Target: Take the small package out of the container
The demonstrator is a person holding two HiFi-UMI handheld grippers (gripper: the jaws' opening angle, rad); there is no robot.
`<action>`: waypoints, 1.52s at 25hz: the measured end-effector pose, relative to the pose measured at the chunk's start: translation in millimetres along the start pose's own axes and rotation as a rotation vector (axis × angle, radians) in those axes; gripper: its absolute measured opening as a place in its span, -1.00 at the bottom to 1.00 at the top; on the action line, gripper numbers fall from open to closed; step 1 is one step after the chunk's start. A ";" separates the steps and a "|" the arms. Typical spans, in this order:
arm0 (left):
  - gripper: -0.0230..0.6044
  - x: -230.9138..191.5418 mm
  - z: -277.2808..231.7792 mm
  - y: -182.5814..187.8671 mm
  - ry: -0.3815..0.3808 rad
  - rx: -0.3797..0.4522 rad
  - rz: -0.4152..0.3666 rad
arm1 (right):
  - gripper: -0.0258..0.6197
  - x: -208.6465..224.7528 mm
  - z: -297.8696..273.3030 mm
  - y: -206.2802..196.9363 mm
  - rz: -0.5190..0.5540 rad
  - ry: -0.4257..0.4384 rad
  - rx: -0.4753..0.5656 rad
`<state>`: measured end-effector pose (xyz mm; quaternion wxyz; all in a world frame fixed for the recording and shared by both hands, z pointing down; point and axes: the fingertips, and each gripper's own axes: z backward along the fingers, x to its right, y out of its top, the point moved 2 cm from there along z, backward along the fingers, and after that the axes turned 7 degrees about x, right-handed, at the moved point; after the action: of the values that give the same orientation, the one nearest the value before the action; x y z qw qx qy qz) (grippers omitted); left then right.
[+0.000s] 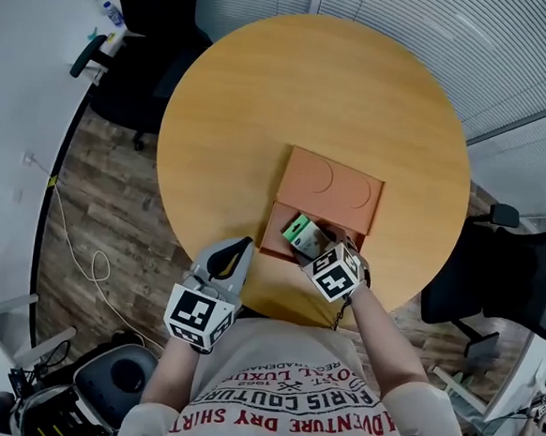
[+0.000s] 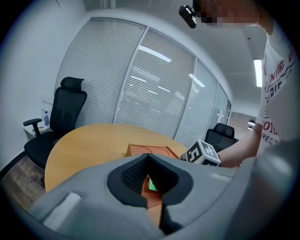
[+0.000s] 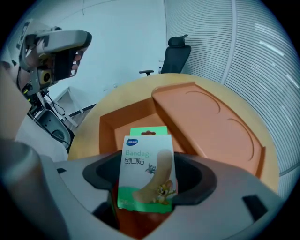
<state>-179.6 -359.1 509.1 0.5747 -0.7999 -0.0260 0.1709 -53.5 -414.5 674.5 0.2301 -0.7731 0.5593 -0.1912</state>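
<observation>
A round wooden table (image 1: 234,115) fills an office with slatted blinds. At its near edge the left gripper (image 1: 238,249) hovers with its jaws together on nothing, just left of the container (image 1: 277,231). The right gripper (image 3: 146,180) is the one engaged: its jaws clamp the lower part of the small package (image 3: 146,173), whose long axis runs along the jaws, away from the person. The free top end of the package pokes out over the container's open tray. Lifting up and back toward the person looks like the way clear. Beyond the tray lies the opened lid (image 1: 337,184).
</observation>
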 end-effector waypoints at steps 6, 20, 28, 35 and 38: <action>-0.90 5.9 0.3 4.1 0.003 0.002 -0.008 | 0.18 -3.7 22.6 9.0 0.055 0.009 0.045; -0.90 34.8 -5.1 50.3 -0.068 0.087 -0.112 | 0.18 10.1 122.9 76.7 -0.174 -0.171 0.421; -0.90 53.6 -12.3 92.7 -0.120 0.160 -0.175 | 0.18 30.5 215.1 114.1 -0.217 -0.378 0.734; -0.90 74.7 -10.1 127.3 -0.141 0.242 -0.221 | 0.19 35.5 275.0 100.6 -0.293 -0.510 0.838; -0.90 83.3 -12.9 135.5 -0.155 0.261 -0.234 | 0.19 41.7 286.5 92.3 -0.310 -0.567 0.856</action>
<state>-118.3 -396.9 366.7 0.6856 -0.6946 -0.1407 0.1661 45.9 -438.4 388.3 0.6358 -0.7051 0.2265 -0.2175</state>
